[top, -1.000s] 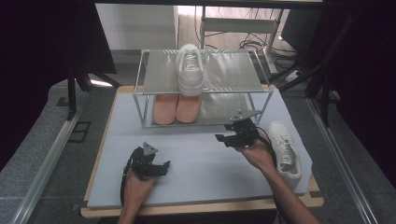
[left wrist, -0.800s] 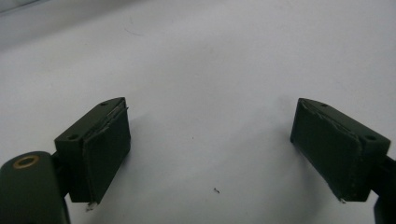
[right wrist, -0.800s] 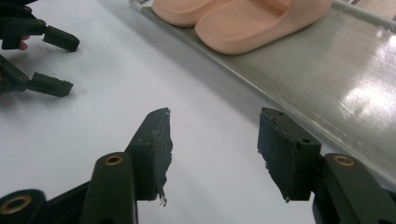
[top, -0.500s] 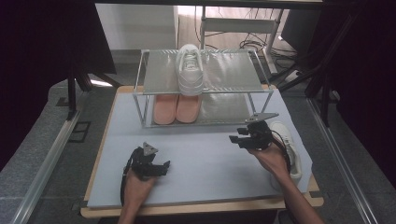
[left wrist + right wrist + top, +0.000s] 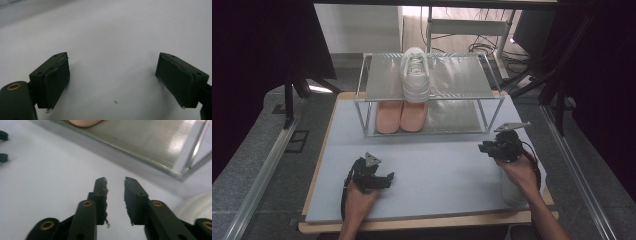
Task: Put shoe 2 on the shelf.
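A metal shoe rack stands at the back of the grey table. A white sneaker sits on its top shelf, and a pink pair on the lower shelf. Another white sneaker lies at the table's right edge, partly hidden under the person's right hand, and shows again in the right gripper view. My right gripper hovers beside it, pointing left. Its jaws have just been closing to a narrow gap, with nothing between them. My left gripper rests wide open on the mat, empty.
The grey mat lies between the two hands in front of the rack. The rack's front corner post stands close ahead of the right gripper. Dark stands and cables surround the table.
The right gripper has moved rightward along the rack's front toward the white sneaker at the table edge, and its jaws have narrowed. The left gripper has stayed put.
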